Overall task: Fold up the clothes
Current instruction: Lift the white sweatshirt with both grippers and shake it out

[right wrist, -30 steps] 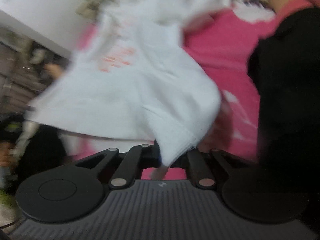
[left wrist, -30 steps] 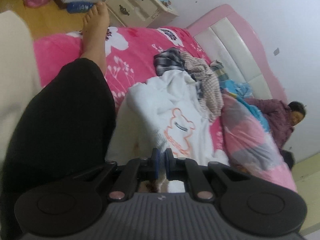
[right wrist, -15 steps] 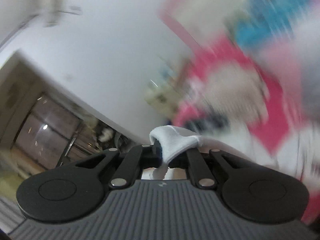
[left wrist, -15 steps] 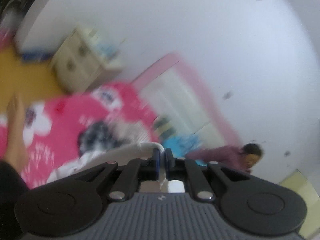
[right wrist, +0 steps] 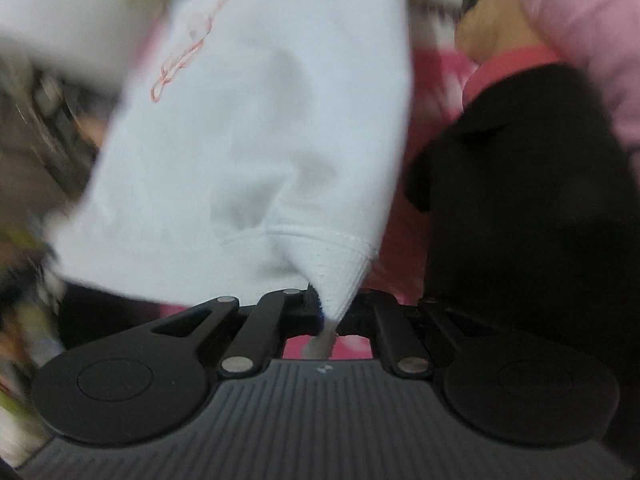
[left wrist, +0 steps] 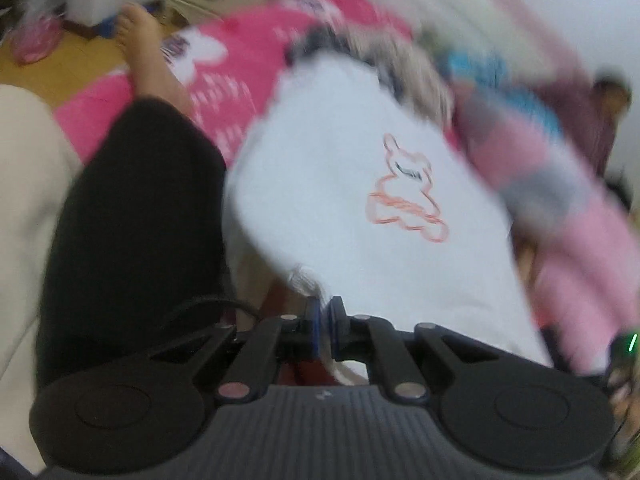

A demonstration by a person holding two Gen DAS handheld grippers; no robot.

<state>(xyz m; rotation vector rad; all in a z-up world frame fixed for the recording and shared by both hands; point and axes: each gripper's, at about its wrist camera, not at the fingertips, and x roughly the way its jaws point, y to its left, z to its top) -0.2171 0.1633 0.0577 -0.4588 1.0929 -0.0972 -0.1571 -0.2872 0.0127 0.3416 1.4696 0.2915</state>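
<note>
White sweatshirt (left wrist: 360, 184) hangs spread above the pink bed (left wrist: 240, 68), its ribbed hem pinched in the left hand-held gripper (left wrist: 324, 322) and the right hand-held gripper (right wrist: 326, 312). Each bite looks thin, so a hard shake could tug the hem free.

You hold one white sweatshirt (left wrist: 360, 184) with one orange bear outline (left wrist: 408, 196) on it. You work with two grippers, the left gripper (left wrist: 324, 320) and the right gripper (right wrist: 328, 304). One bare foot (left wrist: 140, 44) lies at ten o'clock, one heap of other clothes (left wrist: 400, 68) at twelve, one second person (left wrist: 600, 116) at two.
</note>
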